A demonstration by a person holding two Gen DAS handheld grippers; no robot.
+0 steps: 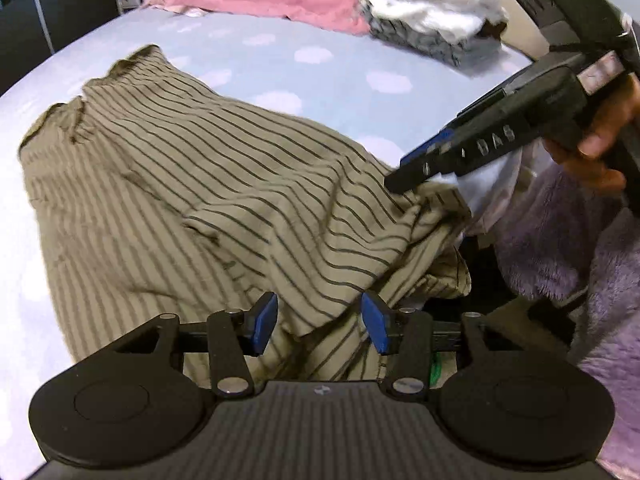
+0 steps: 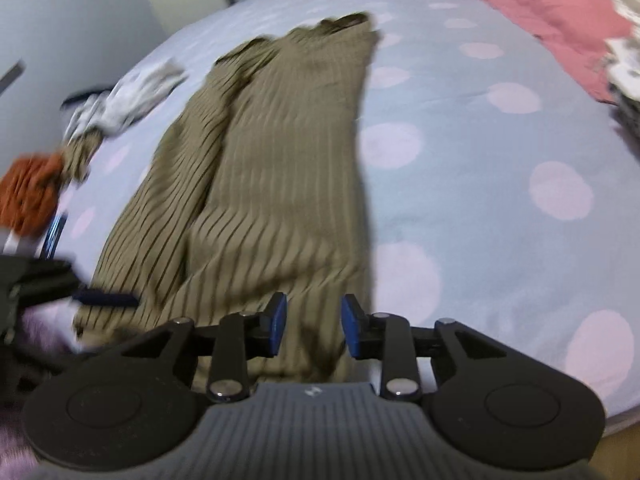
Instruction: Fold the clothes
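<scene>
Olive striped trousers (image 2: 256, 168) lie lengthwise on a spotted bedsheet (image 2: 480, 152), waistband at 12 o'clock; left gripper (image 1: 318, 322) and right gripper (image 2: 313, 326) hover spread over the hem.

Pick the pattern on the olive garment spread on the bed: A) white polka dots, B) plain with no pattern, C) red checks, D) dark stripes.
D: the olive garment carries thin dark stripes along its length in both wrist views; the dots belong to the bed sheet beneath it.

Left gripper (image 1: 319, 322) and right gripper (image 2: 313, 325) low and level, both jaws apparently parted.
</scene>
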